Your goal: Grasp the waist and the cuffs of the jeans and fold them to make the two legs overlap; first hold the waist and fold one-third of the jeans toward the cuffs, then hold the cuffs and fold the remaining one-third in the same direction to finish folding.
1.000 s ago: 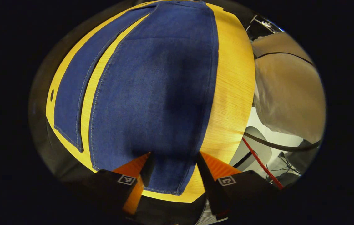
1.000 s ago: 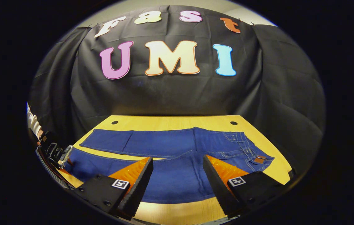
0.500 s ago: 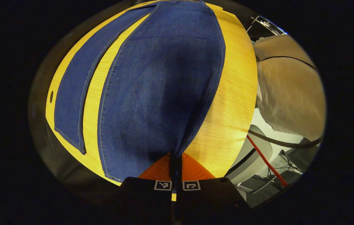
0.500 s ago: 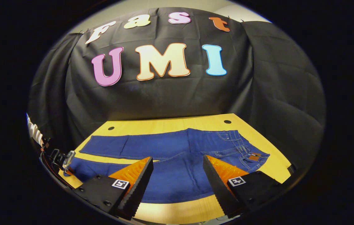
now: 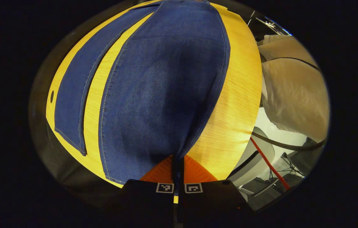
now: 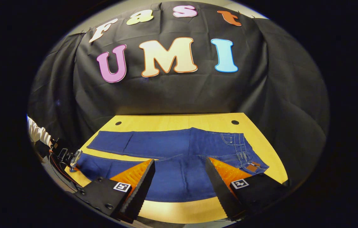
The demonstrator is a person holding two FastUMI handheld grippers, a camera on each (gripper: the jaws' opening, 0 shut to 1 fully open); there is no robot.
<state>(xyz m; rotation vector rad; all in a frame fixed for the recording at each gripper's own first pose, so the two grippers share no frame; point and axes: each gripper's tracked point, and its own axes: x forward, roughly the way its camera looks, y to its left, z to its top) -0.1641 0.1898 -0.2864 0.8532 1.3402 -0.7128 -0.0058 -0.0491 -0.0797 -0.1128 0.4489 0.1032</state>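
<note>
**One pair of jeans, two grippers, two table holes**

One pair of dark blue denim jeans (image 6: 179, 148) lies flat on the yellow wooden table (image 6: 179, 119), both legs spread apart, across the lower middle of the right gripper view. The left gripper (image 5: 178, 164), at the bottom centre of its view, has its two fingers pressed together on the cuff of the nearer leg (image 5: 163, 95); the cuff edge itself is hidden between them. The right gripper (image 6: 179, 177) hangs above the jeans, fingers wide apart. Two small dark holes (image 6: 235, 122) show on the far table edge. The waist (image 6: 245, 155) is at the lower right.
</note>
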